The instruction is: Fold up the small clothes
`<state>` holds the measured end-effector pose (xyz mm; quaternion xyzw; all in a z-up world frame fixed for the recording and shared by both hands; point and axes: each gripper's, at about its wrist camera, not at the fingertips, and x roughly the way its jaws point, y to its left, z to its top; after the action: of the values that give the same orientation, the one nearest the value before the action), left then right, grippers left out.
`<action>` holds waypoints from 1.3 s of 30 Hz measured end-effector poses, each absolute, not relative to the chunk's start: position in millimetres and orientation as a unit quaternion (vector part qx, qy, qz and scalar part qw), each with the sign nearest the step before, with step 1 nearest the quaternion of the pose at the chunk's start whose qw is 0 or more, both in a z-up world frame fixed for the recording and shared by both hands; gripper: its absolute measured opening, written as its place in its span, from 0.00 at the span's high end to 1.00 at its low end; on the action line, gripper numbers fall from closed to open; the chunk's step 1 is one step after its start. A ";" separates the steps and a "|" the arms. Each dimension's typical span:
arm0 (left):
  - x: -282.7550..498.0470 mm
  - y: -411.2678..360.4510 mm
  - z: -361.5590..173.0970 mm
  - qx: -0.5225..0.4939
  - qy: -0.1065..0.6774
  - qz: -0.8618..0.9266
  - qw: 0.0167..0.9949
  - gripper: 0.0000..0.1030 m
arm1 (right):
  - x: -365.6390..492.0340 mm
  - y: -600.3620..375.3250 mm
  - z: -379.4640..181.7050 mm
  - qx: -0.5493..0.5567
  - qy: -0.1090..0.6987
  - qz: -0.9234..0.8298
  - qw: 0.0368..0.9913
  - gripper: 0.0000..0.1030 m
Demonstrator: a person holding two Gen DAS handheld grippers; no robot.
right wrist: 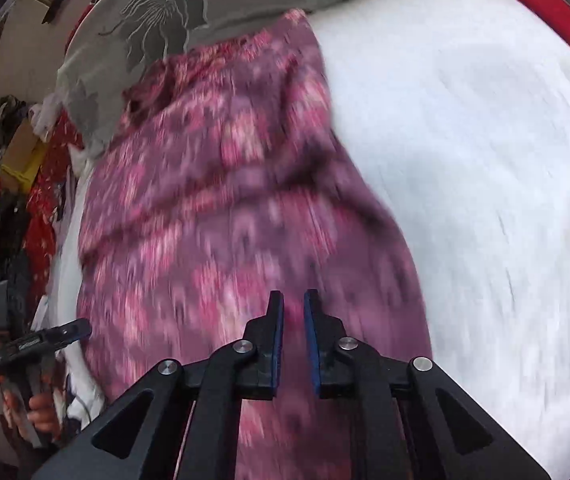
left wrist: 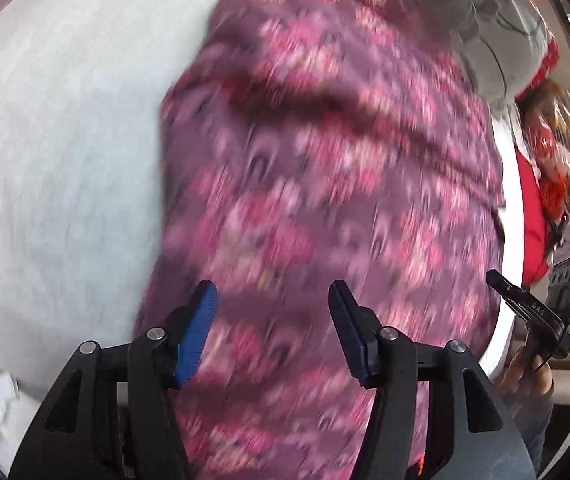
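Left wrist view: left gripper [left wrist: 273, 300] jaws spread, empty | right gripper [right wrist: 293, 307] jaws nearly closed, empty | risk: shallow pinch on pink garment [right wrist: 221, 200] slips, folds askew

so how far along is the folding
Early. The pink floral garment lies long and rumpled on the white bed, with no clear fold. The left gripper is open over its near end and the right gripper is narrowly parted above it; neither holds cloth. Gripping and every fold remain. Both views are blurred.
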<state>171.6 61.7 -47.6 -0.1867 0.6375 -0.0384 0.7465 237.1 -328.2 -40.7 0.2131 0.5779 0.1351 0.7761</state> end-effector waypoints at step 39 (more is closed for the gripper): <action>16.3 95.0 -34.5 -0.225 0.681 -0.123 0.686 0.93 | 47.4 -373.2 -71.6 0.339 0.512 0.287 0.735 0.90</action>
<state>16.3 95.0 -34.5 -0.2254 0.6806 -0.1234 0.6861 47.4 -373.2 -71.6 0.3392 0.5123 0.2867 0.7350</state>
